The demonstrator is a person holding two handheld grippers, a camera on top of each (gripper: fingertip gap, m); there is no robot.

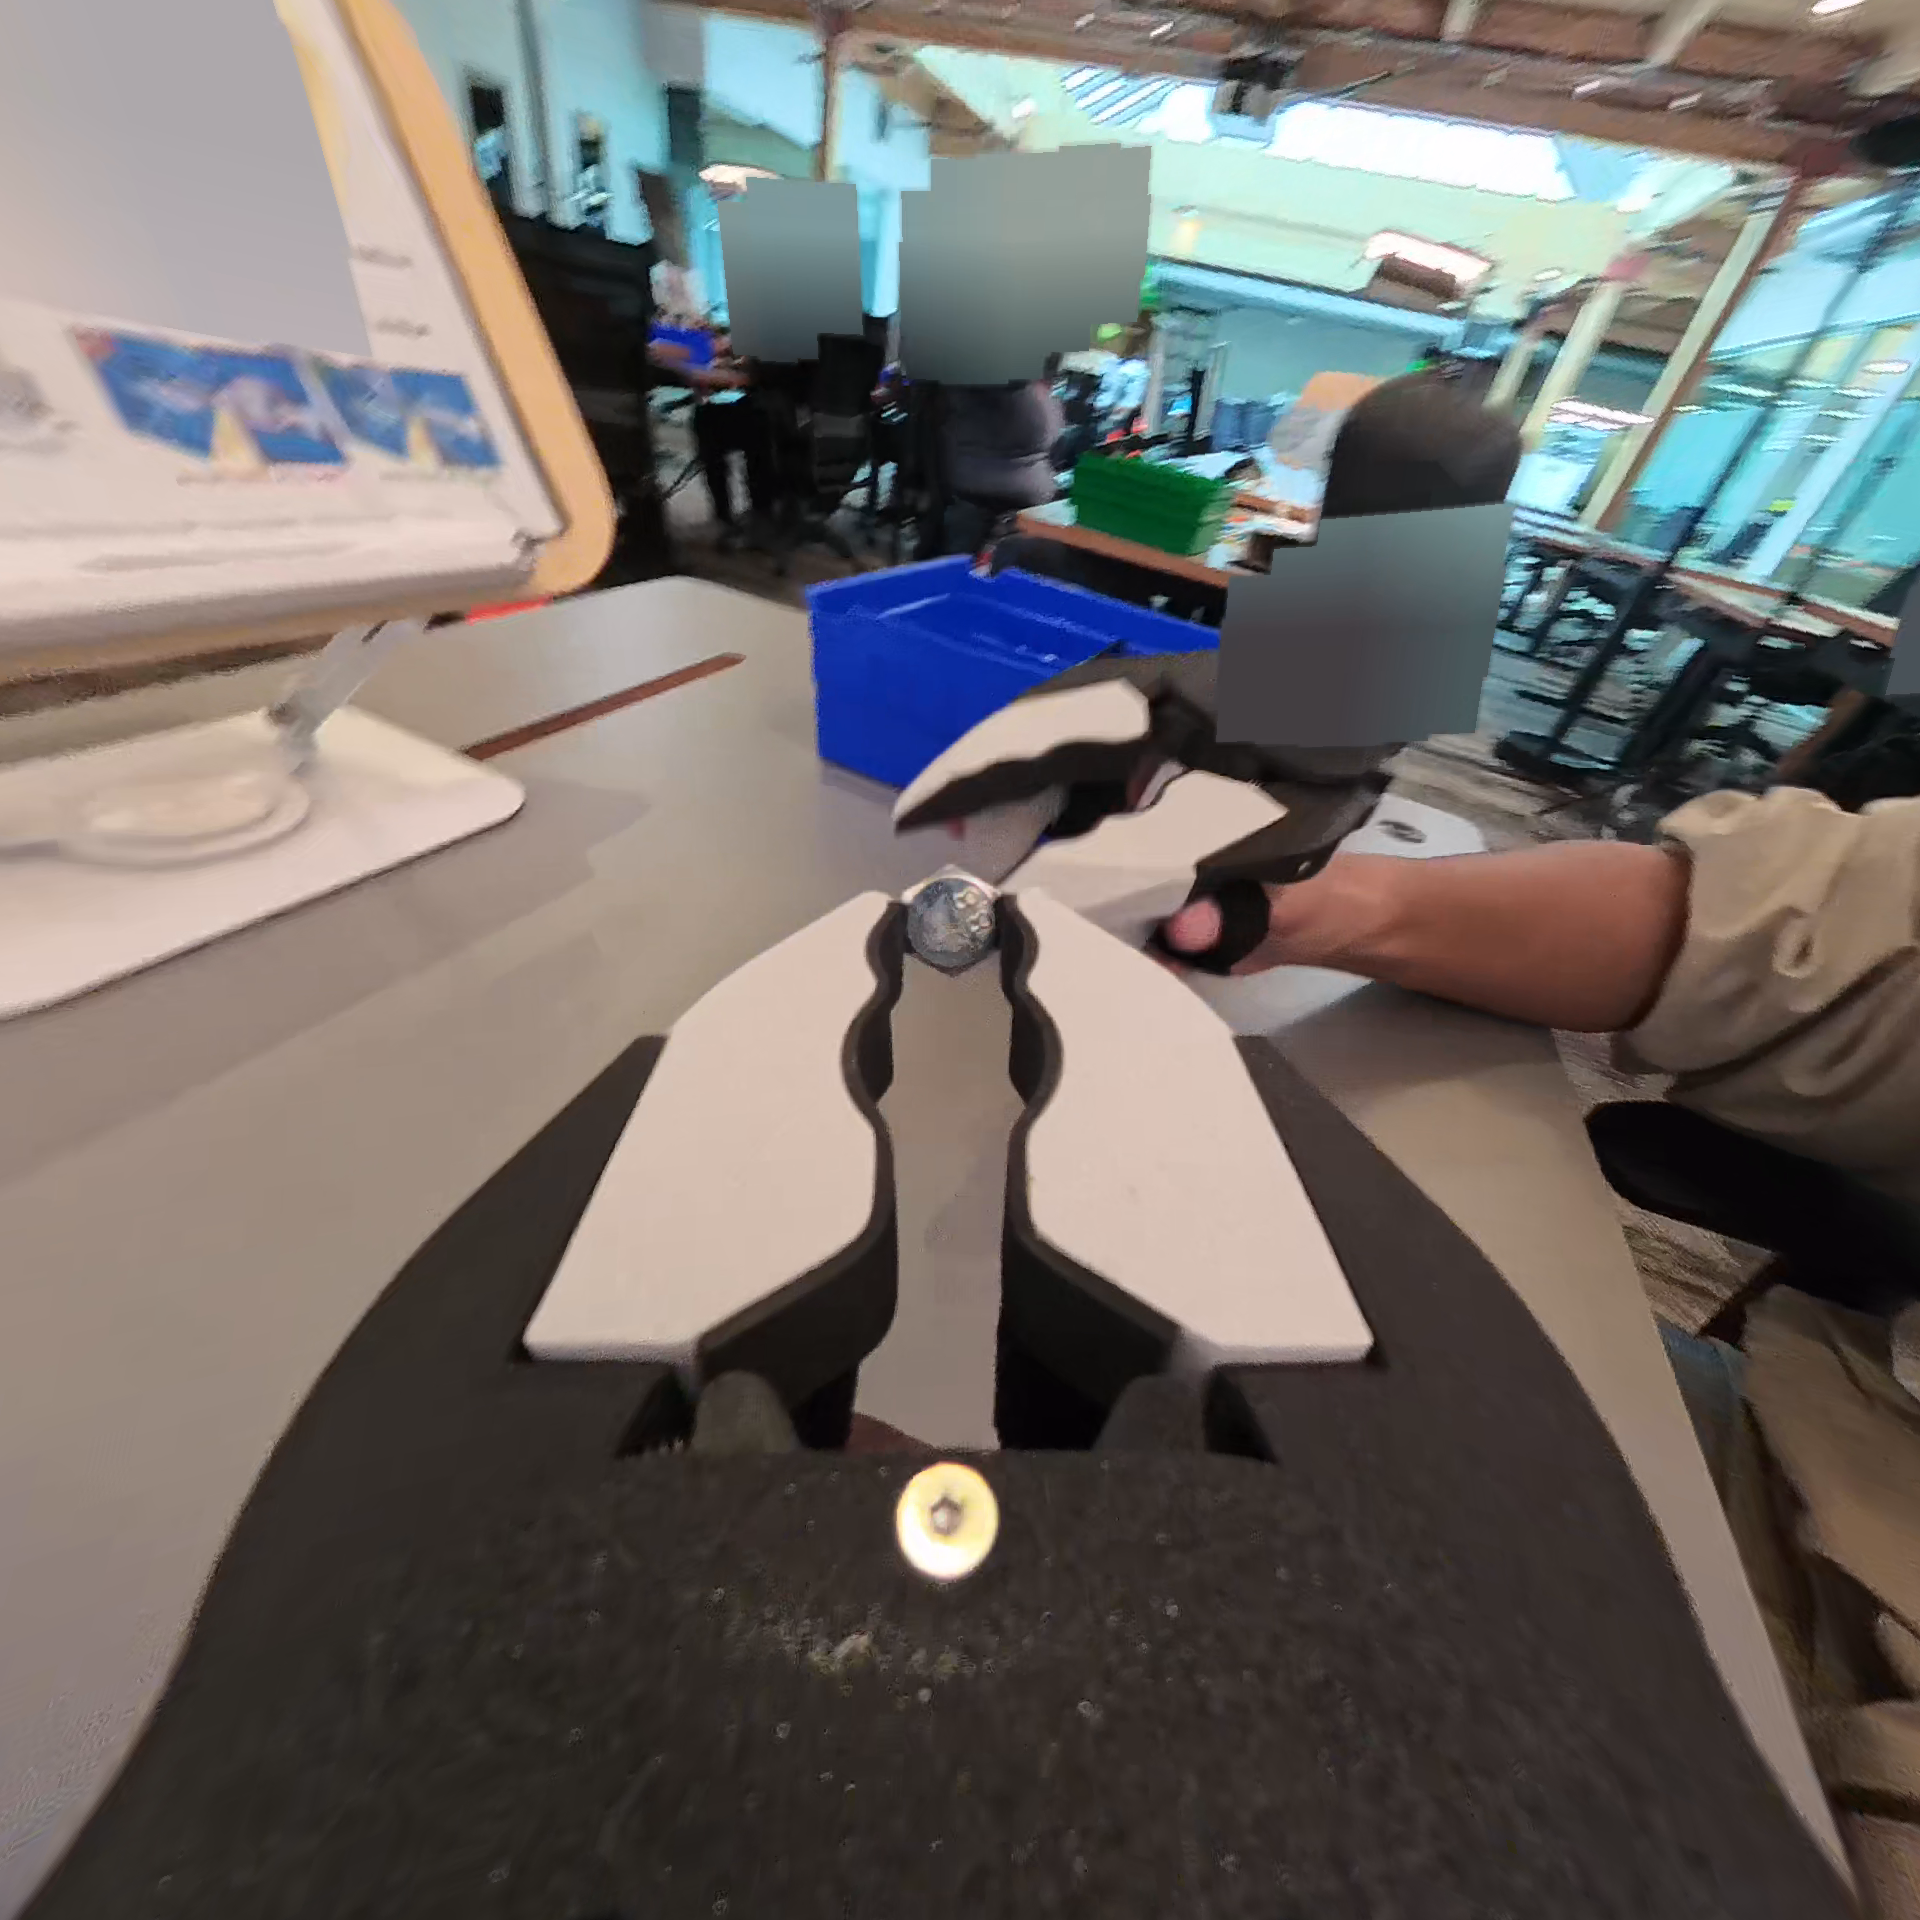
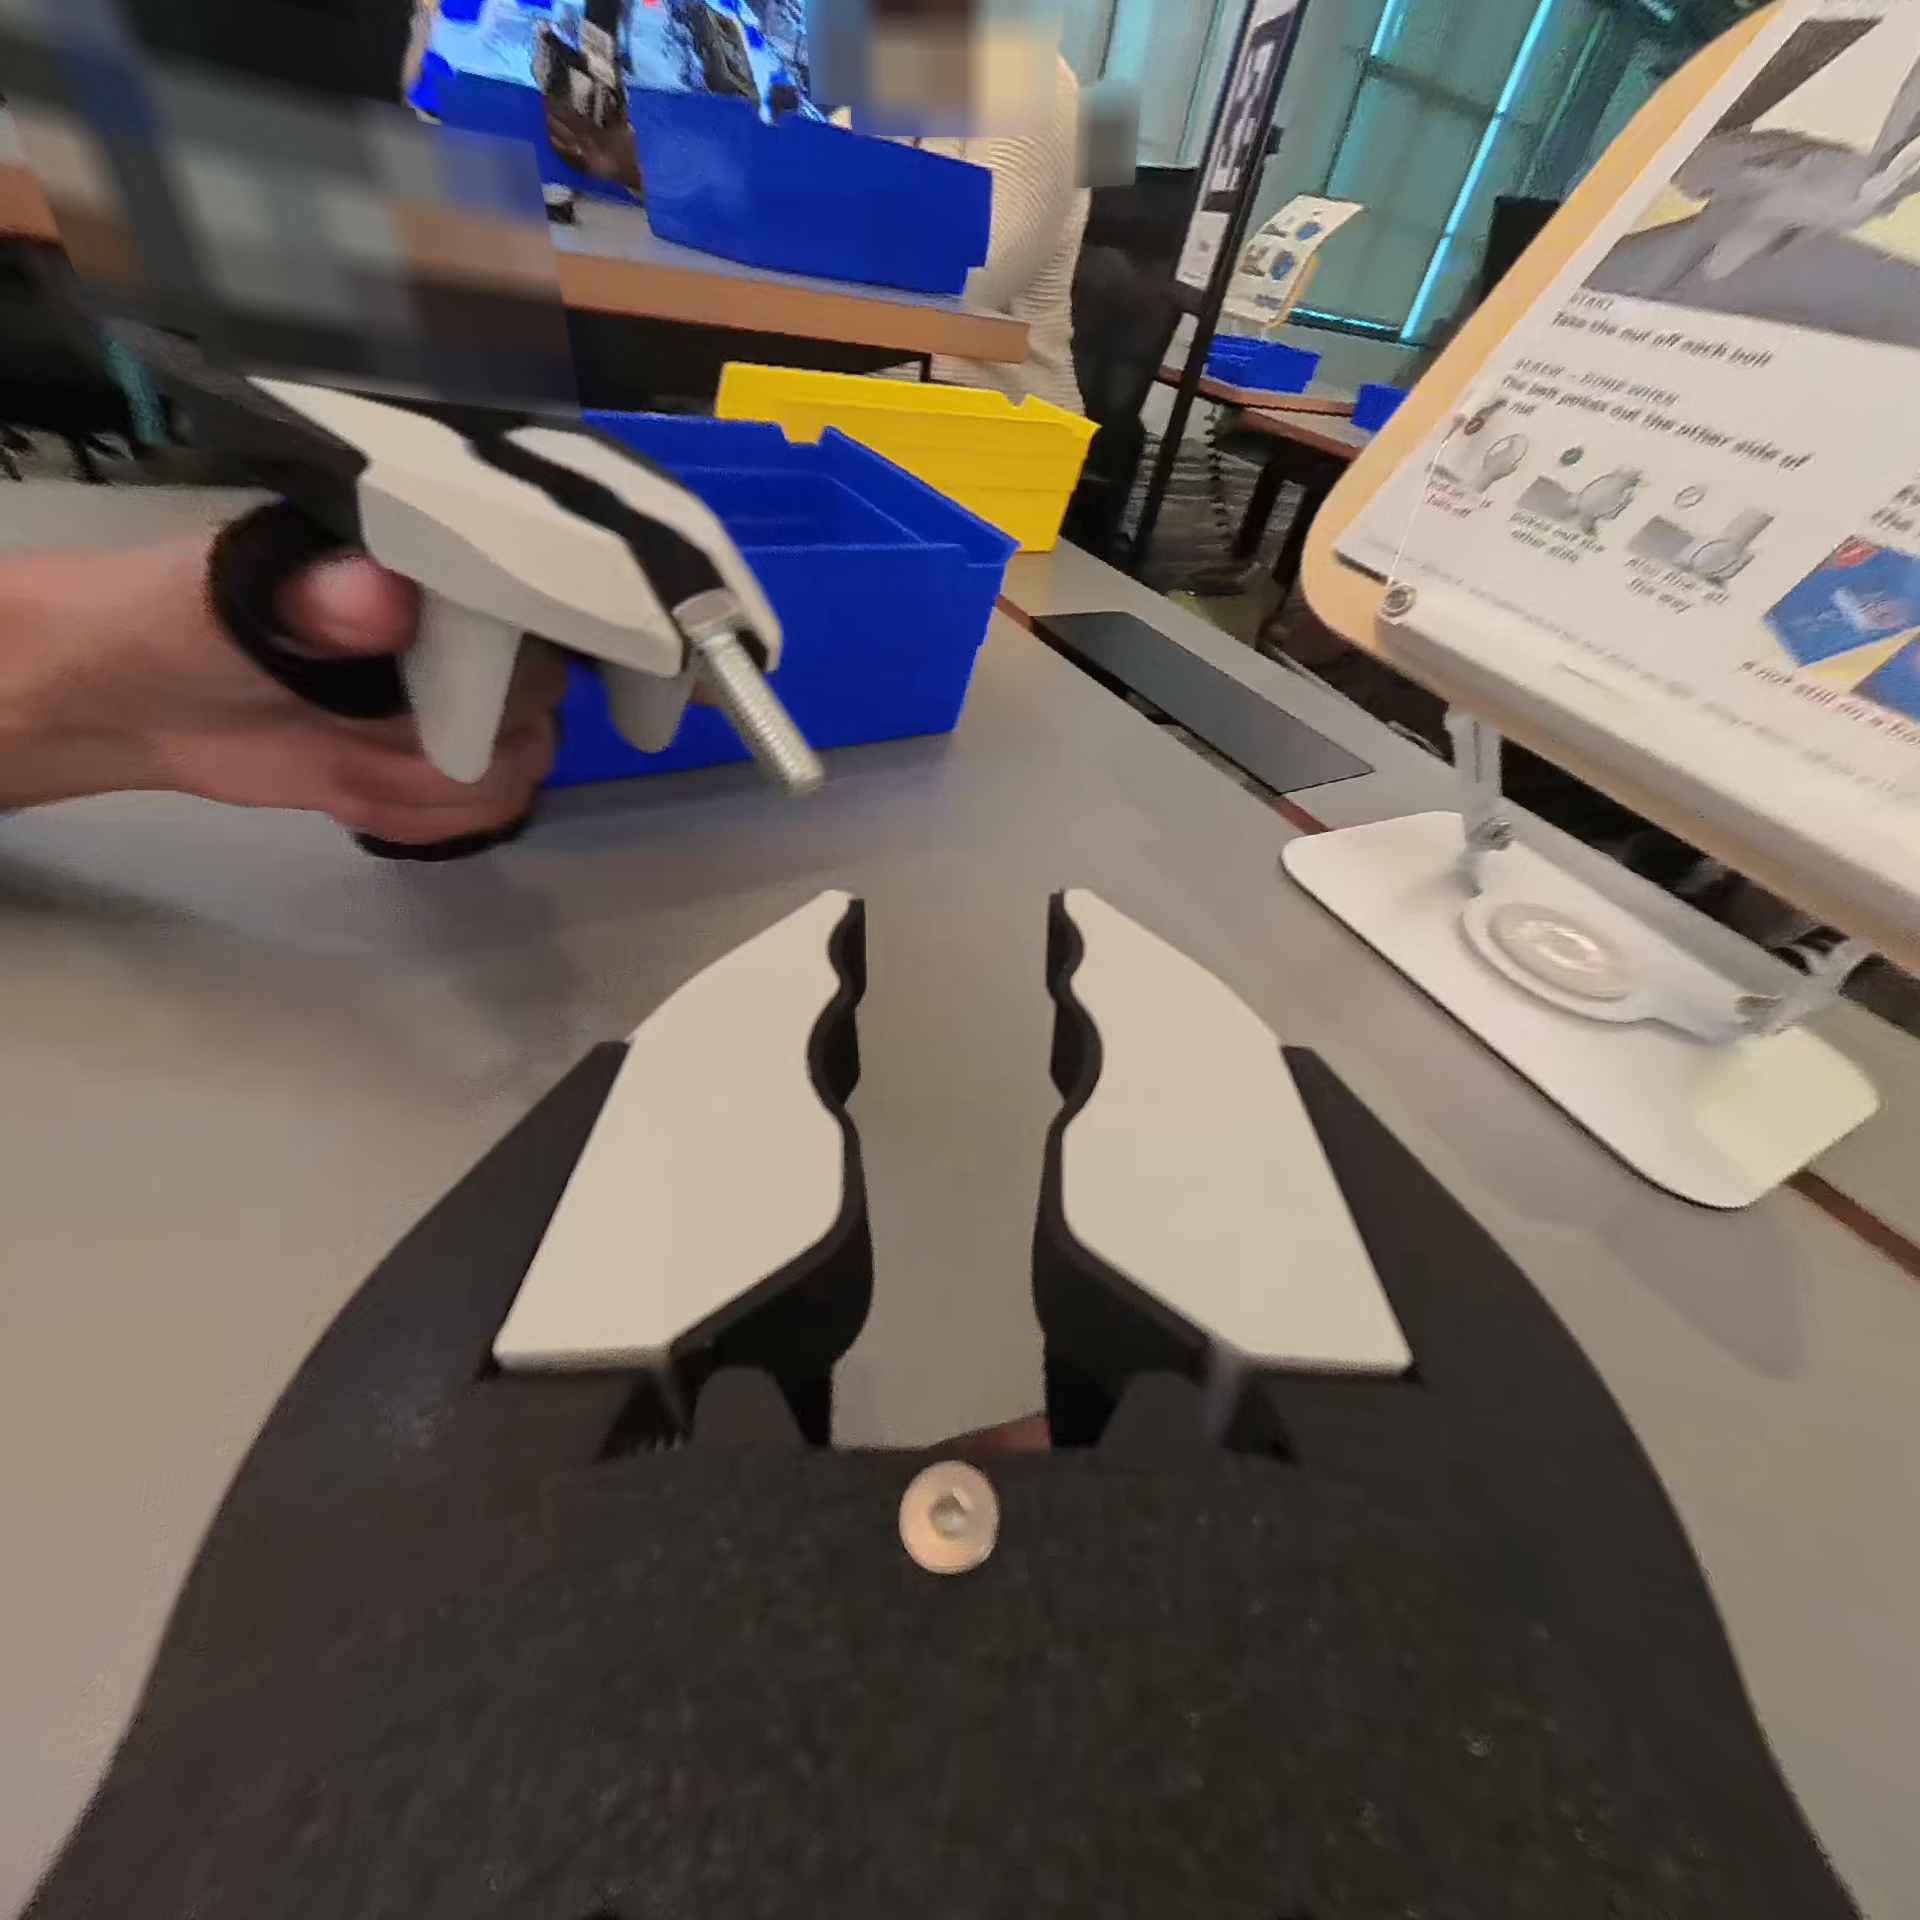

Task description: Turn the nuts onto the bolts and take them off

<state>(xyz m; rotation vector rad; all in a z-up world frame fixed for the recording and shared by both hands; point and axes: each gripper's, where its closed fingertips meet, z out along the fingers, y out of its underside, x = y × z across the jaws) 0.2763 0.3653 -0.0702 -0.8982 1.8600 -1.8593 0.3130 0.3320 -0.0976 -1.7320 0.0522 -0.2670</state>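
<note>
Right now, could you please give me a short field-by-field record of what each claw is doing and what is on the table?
left claw: shut on bolt, gripped by its hex head
bolt: threaded shank bare and pointing away from the claw, no nut visible on it
right claw: open, holding nothing
nut: none in view
blue bin: on table, behind the left claw
sheet stand: white base on table, right side in the right wrist view

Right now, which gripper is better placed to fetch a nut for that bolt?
Right. The right gripper is open and empty above the table, while the left gripper is clamped on the bolt head, with bare threads. No nut shows in either view.
</note>
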